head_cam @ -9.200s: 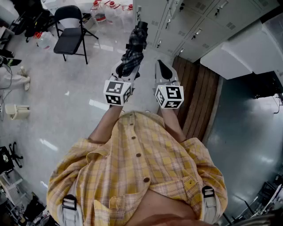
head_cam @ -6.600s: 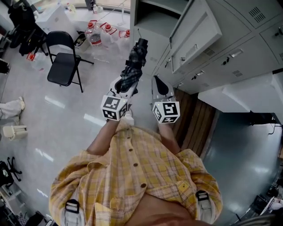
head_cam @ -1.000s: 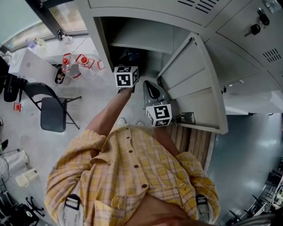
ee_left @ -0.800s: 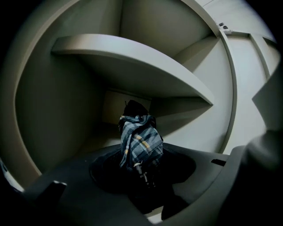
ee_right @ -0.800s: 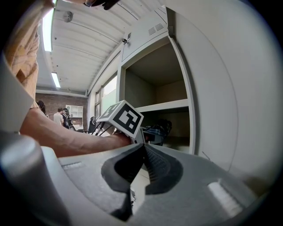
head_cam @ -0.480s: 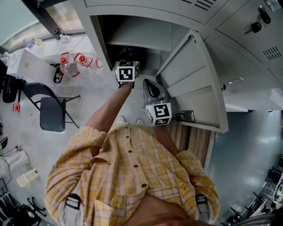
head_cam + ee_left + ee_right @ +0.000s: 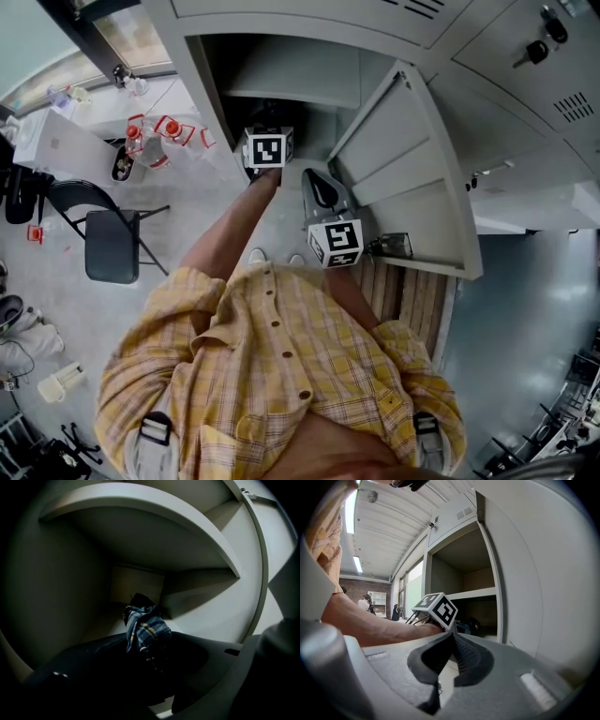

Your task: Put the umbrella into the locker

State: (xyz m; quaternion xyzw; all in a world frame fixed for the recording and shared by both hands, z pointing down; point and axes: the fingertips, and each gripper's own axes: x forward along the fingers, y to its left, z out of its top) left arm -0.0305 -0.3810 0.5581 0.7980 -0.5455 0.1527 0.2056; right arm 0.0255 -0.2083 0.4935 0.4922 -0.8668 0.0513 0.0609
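Observation:
The locker (image 7: pixel 202 84) stands open, its door (image 7: pixel 403 173) swung to the right. My left gripper reaches into the lower compartment, and only its marker cube (image 7: pixel 265 150) shows in the head view. In the left gripper view the folded blue plaid umbrella (image 7: pixel 143 627) lies between the dark jaws of my left gripper (image 7: pixel 150 643), its far end near the locker's back wall. Those jaws have just been opening a little and still hold it. My right gripper (image 7: pixel 311 178) hangs shut and empty in front of the locker. The right gripper view shows the umbrella (image 7: pixel 465 626) inside.
A shelf (image 7: pixel 154 531) spans the locker above the umbrella. Keys (image 7: pixel 394 247) hang from the door's lock. More closed lockers (image 7: pixel 525 84) are at the right. On the floor at the left are a folding chair (image 7: pixel 112 246) and red-capped bottles (image 7: pixel 159 136). Wooden boards (image 7: pixel 412 300) lie below the door.
Seconds ago my left gripper carried the umbrella upright across the room; now it is inside the open locker. Over the last second its cube shifted slightly and turned. The right gripper kept still.

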